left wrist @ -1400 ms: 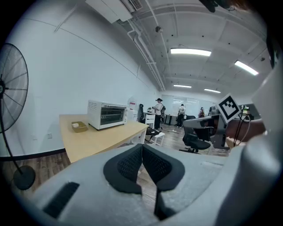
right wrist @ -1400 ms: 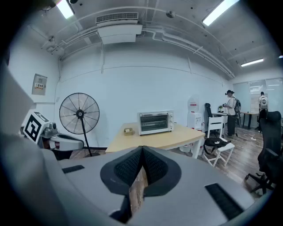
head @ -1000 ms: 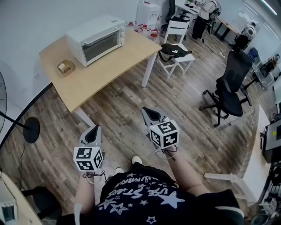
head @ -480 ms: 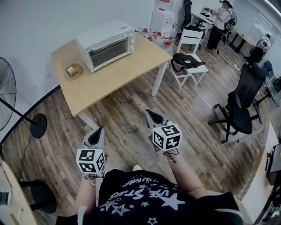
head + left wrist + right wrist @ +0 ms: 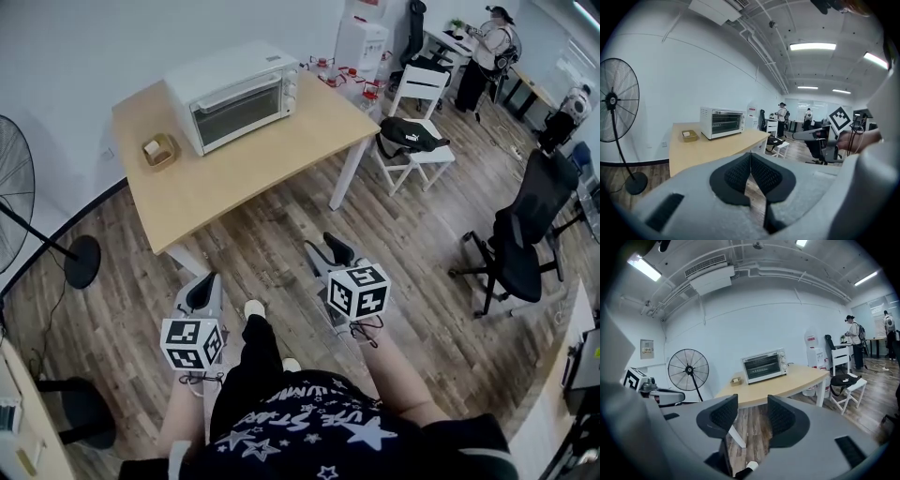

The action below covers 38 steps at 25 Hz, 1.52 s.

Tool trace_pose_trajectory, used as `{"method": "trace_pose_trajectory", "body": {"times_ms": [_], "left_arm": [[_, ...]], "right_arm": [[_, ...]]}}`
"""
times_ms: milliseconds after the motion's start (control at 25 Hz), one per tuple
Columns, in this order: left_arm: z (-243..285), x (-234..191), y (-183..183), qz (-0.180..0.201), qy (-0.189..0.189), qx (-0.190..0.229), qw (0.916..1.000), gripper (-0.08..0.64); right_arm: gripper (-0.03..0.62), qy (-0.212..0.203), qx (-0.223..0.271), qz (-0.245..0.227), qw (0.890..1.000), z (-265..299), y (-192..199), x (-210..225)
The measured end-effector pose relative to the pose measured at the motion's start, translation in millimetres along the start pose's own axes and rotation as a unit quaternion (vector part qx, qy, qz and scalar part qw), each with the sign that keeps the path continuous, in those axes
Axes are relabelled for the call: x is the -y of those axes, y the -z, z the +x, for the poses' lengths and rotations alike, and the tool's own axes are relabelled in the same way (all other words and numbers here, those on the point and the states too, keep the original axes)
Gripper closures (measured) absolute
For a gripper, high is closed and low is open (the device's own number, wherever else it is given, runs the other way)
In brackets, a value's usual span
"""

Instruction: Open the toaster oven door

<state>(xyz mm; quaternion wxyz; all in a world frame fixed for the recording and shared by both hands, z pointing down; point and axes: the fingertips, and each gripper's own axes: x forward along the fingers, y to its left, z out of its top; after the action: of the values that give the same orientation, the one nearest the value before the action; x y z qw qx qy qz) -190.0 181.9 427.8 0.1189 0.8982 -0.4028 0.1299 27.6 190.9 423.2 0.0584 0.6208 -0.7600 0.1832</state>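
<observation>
Toaster oven [image 5: 236,94] is sitting at the far left part of the wooden table [image 5: 253,178], close to the white wall, with its glass door facing the person and lying shut against the body, handle along the top edge. A small basket [image 5: 157,150] is resting on the table just to the left of the oven, apart from it.

The left gripper [image 5: 202,291] and the right gripper [image 5: 333,251] are hanging low over the wood-plank floor [image 5: 281,244], well apart from the table and the oven, with the person's dark-trousered leg [image 5: 255,352] and white shoe showing between them. In the left gripper view the left gripper's pads are meeting tip to tip and are holding nothing. In the right gripper view the jaws are opening, the pads are standing apart, and only floor and a table leg are showing through the gap; nothing is lying between them. Both gripper views are looking towards the oven across the tabletop.

A standing fan [image 5: 19,202] is occupying the left edge of the head view. A white chair [image 5: 422,155] carrying a black bag [image 5: 411,134] is standing just right of the table, and a black office chair [image 5: 530,234] is sitting farther right. Another person [image 5: 492,37] is standing at a desk in the background.
</observation>
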Motion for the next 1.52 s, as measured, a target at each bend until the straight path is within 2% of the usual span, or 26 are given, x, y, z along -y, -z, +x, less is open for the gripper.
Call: {"method": "trace_pose_trajectory", "body": {"times_ms": [360,640,960,1240,1520], "left_arm": [[74,-57,-24,-0.011,0.0,0.002,0.9999,0.54],[134,-109,-62,-0.014,0.007,0.015,0.9998,0.54],[178,-163,-100,-0.019,0.011,0.033,0.9992,0.54],[203,-187,-120,-0.021,0.014,0.044,0.9987,0.538],[231,-199,-123,-0.024,-0.01,0.026,0.9993,0.538]], "right_arm": [[0.4,0.016,-0.014,0.001,1.0,73,-27,33],[0.394,0.024,-0.012,-0.008,1.0,149,-69,50],[0.387,0.033,-0.003,-0.021,0.999,213,-118,56],[0.38,0.033,-0.001,-0.021,0.999,247,-136,61],[0.371,0.023,-0.004,-0.013,1.0,282,-155,93]]}}
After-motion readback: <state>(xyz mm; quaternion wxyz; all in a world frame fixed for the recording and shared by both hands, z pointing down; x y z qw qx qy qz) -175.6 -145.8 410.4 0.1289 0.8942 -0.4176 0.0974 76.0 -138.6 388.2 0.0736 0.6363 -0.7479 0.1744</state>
